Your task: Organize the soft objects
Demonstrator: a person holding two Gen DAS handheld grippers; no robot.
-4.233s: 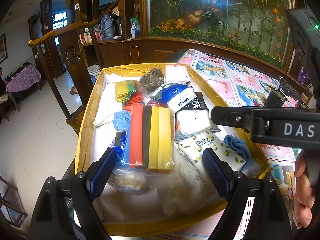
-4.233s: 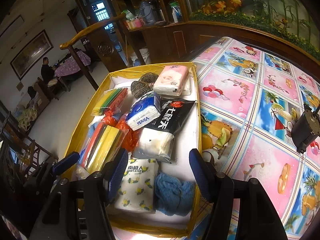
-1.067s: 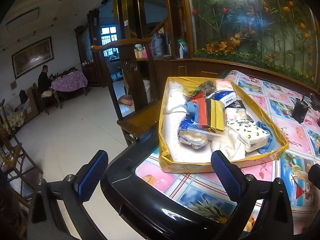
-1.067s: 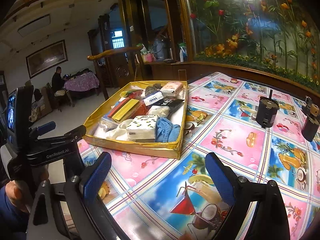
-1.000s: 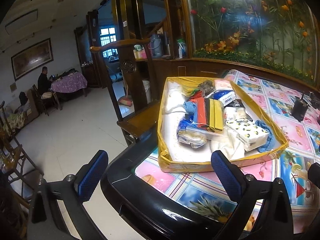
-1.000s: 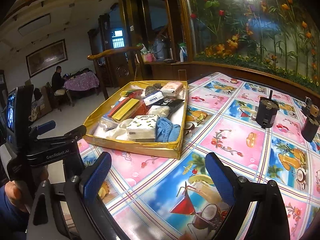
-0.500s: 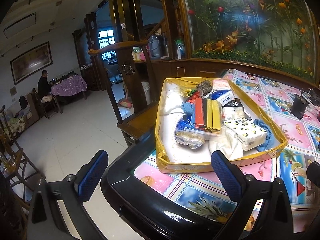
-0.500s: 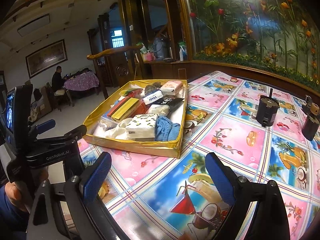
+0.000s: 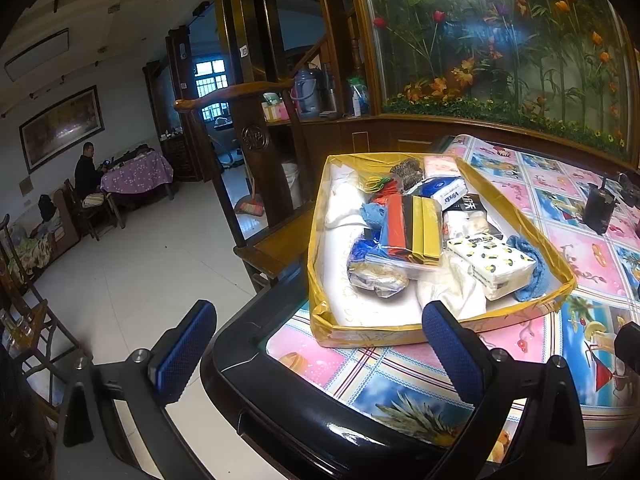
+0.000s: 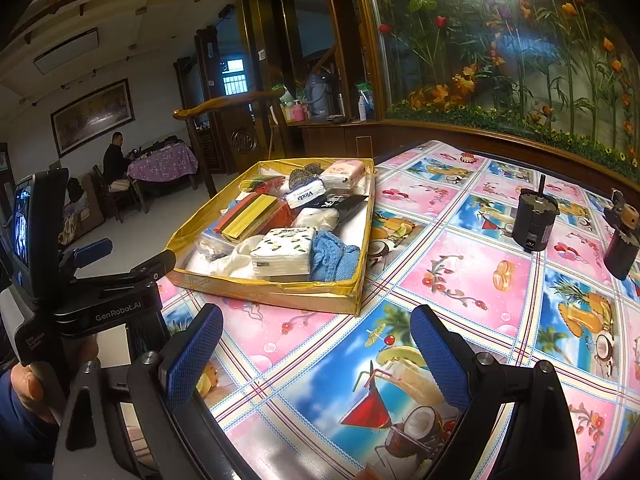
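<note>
Both grippers: withdrawn from over the yellow tray (image 9: 436, 334) to the near table edge since four seconds ago; almost no shift over the last second.

Left gripper (image 9: 320, 344): jaws spread wide, holding nothing, half out over the floor.

Right gripper (image 10: 316, 350): jaws spread wide, holding nothing, above bare tablecloth (image 10: 472, 276).

Soft objects: all inside the tray. Lemon-print tissue pack (image 10: 284, 256) touching blue cloth (image 10: 334, 258) at the near end; bagged coloured sponges (image 9: 412, 228) mid-tray; Vinda pack (image 10: 306, 196) and pink pack (image 10: 344, 170) at the far end. Contents lie as they did earlier.

Two dark motor-like cylinders (image 10: 534, 220) stand well apart on the table.

Judgement: sorting looks finished; the retreat reads as closing.
</note>
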